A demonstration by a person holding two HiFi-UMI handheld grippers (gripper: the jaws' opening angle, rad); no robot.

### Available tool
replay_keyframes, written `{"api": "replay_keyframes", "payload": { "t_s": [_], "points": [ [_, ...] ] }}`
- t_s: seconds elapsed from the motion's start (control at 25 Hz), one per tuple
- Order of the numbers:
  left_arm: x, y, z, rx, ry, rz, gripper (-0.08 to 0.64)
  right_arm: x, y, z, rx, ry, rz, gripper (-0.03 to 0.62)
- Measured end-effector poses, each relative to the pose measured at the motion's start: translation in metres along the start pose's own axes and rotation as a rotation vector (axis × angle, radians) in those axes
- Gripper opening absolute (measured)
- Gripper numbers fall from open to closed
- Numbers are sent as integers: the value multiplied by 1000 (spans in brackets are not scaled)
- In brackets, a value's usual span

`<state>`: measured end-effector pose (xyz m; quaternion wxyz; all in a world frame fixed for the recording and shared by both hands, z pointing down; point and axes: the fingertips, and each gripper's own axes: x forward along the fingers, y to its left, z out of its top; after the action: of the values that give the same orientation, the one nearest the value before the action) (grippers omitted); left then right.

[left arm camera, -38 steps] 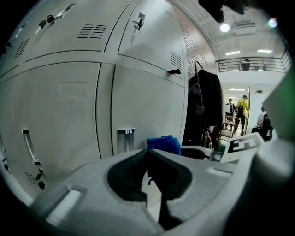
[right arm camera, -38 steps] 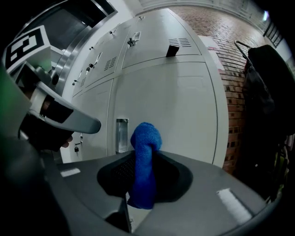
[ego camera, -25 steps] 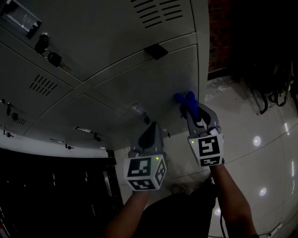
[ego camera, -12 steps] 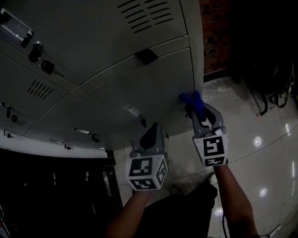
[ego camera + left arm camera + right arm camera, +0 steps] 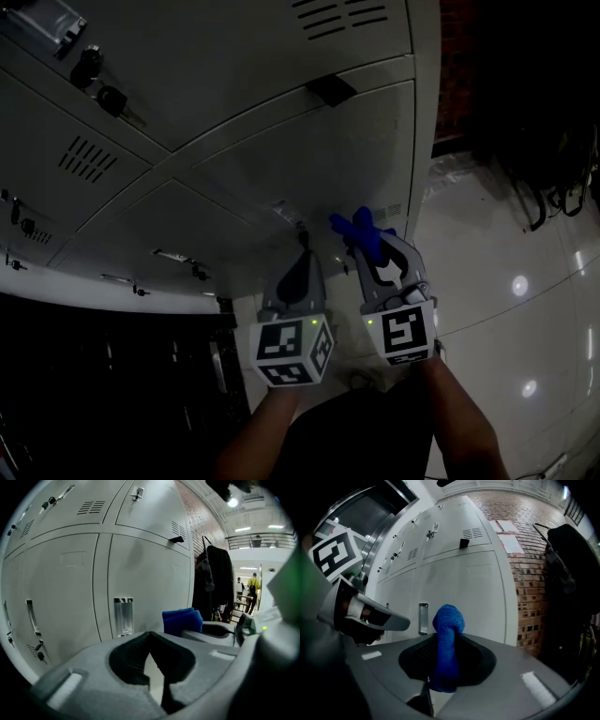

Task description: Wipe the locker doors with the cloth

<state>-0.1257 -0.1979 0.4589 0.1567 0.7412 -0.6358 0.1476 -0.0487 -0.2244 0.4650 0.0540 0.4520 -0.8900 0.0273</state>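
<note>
Leftward from the door's outer edge, the right gripper [image 5: 367,251] had carried the blue cloth [image 5: 354,228], pinched in its jaws, along the lower locker door [image 5: 319,159]. The left gripper [image 5: 302,267] hung pressed together, empty. Wiping seemed midway; the next stroke probably needed firm contact with the panel. No writing was legible.

Nothing legible is showing anywhere. The pale paper sheets [image 5: 512,543] hanging on the red brick wall [image 5: 534,573] are appearing too small and blurred to read, and the clear plastic label holder [image 5: 123,616] on the grey metal locker door [image 5: 150,573] is displaying no discernible print.
</note>
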Motion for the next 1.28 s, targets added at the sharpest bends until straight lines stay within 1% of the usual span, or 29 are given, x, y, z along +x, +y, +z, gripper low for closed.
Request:
{"api": "replay_keyframes", "payload": {
  "t_s": [0.16, 0.24, 0.36, 0.44, 0.6, 0.76, 0.88, 1.0, 1.28],
  "points": [
    [-9, 26, -11, -18, 6, 26, 3, 16, 50, -16, 2, 22, 77, 83],
    [-13, 37, -16, -27, 8, 34, 3, 23, 69, -24, 0, 37, 103, 82],
    [-18, 53, -24, -30, 10, 42, 3, 34, 90, -35, 0, 46, 115, 81],
    [-20, 64, -28, -36, 8, 50, 3, 45, 101, -40, 3, 35, 115, 81],
    [-23, 76, -33, -44, 2, 58, 3, 60, 114, -47, 3, 38, 116, 81],
    [-21, 77, -34, -37, 0, 51, 3, 63, 112, -48, 9, 29, 102, 81],
    [-17, 69, -34, -33, 3, 37, 3, 58, 103, -46, 1, 29, 94, 81],
    [-11, 53, -32, -23, 7, 13, 3, 52, 86, -49, 21, 23, 66, 81],
    [3, 13, -26, 8, 18, -26, 3, 37, 36, -51, 25, 37, 13, 81]
  ]
}}
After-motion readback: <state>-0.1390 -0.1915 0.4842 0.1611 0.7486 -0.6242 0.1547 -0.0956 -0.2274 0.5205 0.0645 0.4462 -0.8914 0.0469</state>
